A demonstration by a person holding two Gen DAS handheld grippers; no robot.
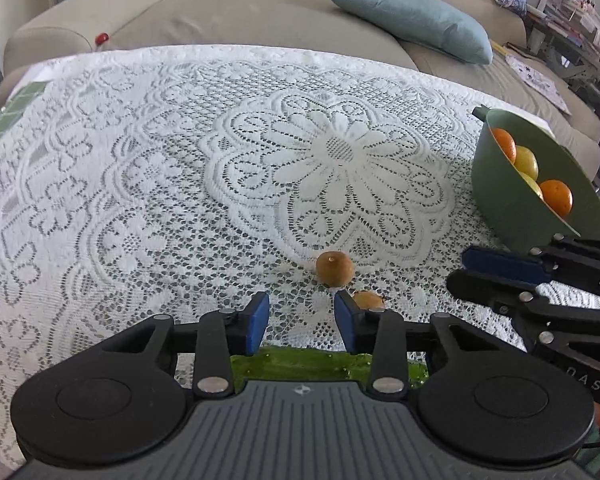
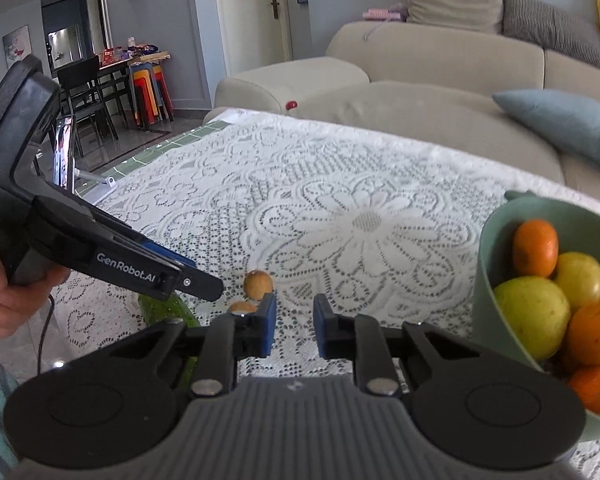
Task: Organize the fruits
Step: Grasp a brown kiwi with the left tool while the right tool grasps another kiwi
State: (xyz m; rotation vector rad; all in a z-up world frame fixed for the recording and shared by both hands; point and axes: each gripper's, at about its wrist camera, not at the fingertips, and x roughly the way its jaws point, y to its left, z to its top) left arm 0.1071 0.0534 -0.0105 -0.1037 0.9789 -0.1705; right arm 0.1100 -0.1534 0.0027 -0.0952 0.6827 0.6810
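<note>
Two small brown fruits lie on the lace-covered table (image 1: 140,160): a round one (image 1: 335,269) (image 2: 258,284) and, nearer, one (image 1: 368,300) (image 2: 242,307) partly hidden behind a finger. A bumpy green fruit (image 1: 320,364) (image 2: 168,312) lies under my left gripper (image 1: 302,320) (image 2: 210,286), whose jaws stand apart with only lace between the pads. My right gripper (image 2: 295,330) (image 1: 458,274) hovers just right of the brown fruits, jaws nearly together and empty. The green bowl (image 1: 500,200) (image 2: 488,280) at the right holds oranges and yellow fruits.
A beige sofa (image 1: 260,20) with a blue cushion (image 1: 412,20) runs along the table's far edge. A phone on a stand (image 2: 64,156) sits at the table's left corner. A person's hand (image 2: 4,292) grips the left tool. Chairs and stools stand far left.
</note>
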